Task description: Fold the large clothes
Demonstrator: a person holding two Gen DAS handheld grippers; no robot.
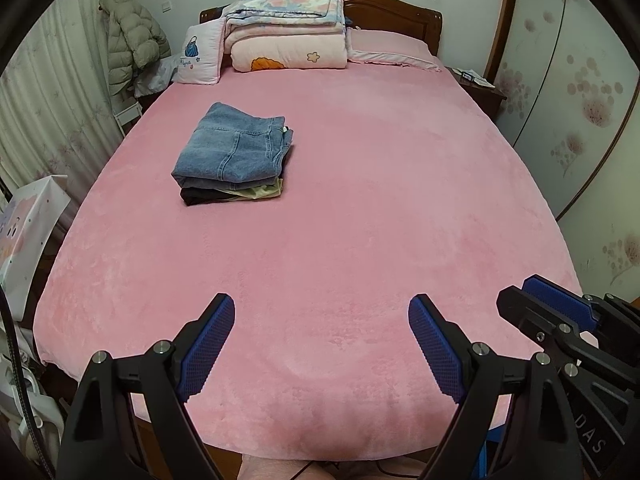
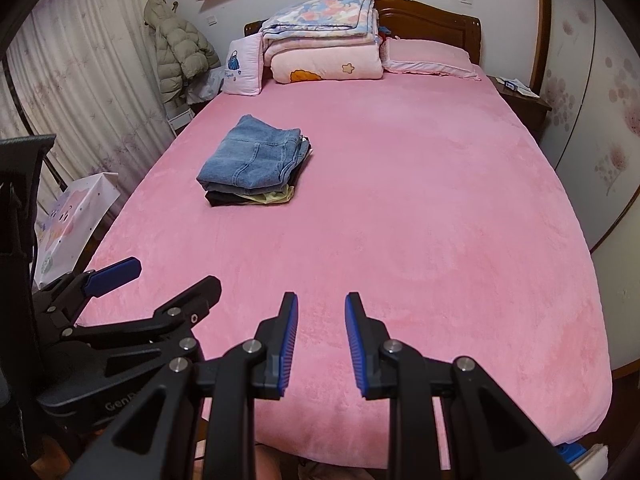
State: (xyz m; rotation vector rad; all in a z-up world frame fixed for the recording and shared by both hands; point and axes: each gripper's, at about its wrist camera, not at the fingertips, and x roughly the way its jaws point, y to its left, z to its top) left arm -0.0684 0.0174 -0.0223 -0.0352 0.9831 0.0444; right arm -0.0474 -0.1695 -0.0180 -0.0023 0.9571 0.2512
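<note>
Denim-topped stack of folded clothes found left of centre on pink bed, seemingly parked clear of working area; left gripper spread wide, right gripper narrowly parted, both empty over near edge.

free: near pink bed | obstacle: folded clothes stack far-left

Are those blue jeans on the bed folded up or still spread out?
Folded. The jeans lie as a compact rectangle with stacked layered edges, on top of a dark garment and a pale yellow garment on the pink bed.
</note>
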